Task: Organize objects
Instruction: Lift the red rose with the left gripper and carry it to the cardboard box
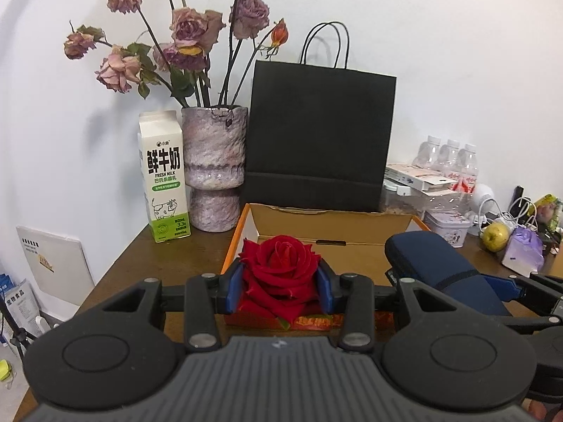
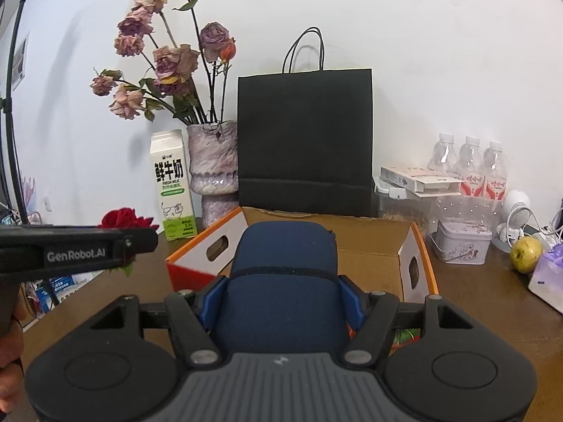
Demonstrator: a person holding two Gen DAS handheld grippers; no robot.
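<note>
**Both tools loaded, box ahead**

White wall backs a brown counter (image 1: 147, 256) carrying an open cardboard box (image 2: 369, 242) in front of a black paper bag (image 1: 318, 133). Left tool (image 1: 280, 286) pinches a red rose (image 1: 281, 263) between its blue pads. Right tool (image 2: 280, 302) clamps a navy pouch (image 2: 281, 274), long axis pointing toward the box. Box cavity lies directly ahead of and below both loads; the right tool appears nearer its centre.

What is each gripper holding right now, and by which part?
The left gripper clamps the red rose by the sides of its bloom. The right gripper clamps the dark blue case across its near end.
</note>
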